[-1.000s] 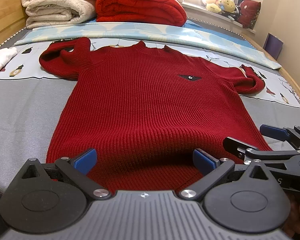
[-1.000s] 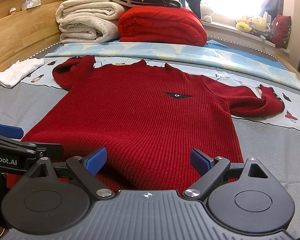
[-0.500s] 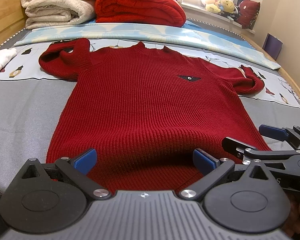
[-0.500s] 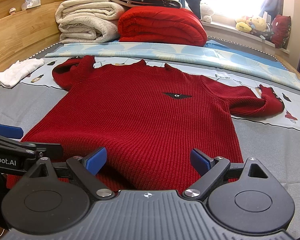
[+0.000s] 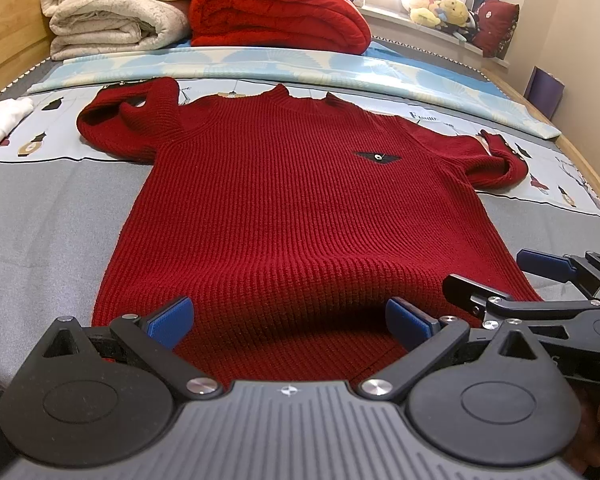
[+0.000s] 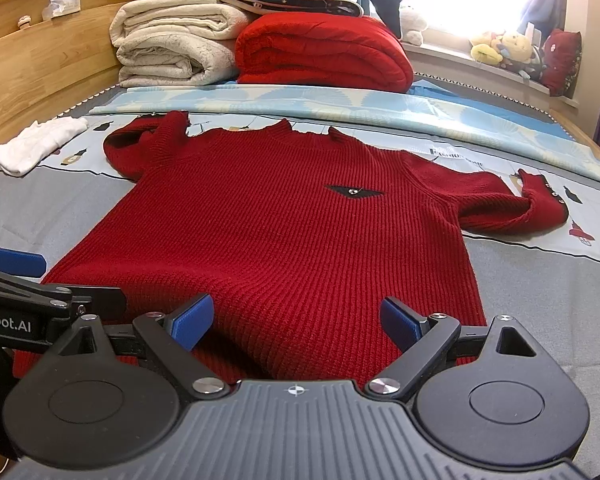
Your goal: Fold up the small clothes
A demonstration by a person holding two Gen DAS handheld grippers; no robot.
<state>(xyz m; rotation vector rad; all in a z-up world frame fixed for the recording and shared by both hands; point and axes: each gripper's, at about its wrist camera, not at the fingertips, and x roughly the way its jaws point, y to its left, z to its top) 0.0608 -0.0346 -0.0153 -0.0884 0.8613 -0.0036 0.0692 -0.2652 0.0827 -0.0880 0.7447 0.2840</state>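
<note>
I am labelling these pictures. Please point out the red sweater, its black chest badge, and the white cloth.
red sweater (image 5: 300, 216): left wrist view, middle of body.
black chest badge (image 6: 353, 191): right wrist view, its centre.
white cloth (image 6: 40, 144): right wrist view, its middle.

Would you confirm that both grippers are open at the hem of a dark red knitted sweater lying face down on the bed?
Not quite: the dark red knitted sweater lies face up, its black chest badge visible in the right wrist view. Both the left gripper and right gripper are open at the hem.

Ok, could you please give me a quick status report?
Left gripper open, right gripper open, both at hem. Red sweater flat, unfolded. Nothing blocking.
</note>
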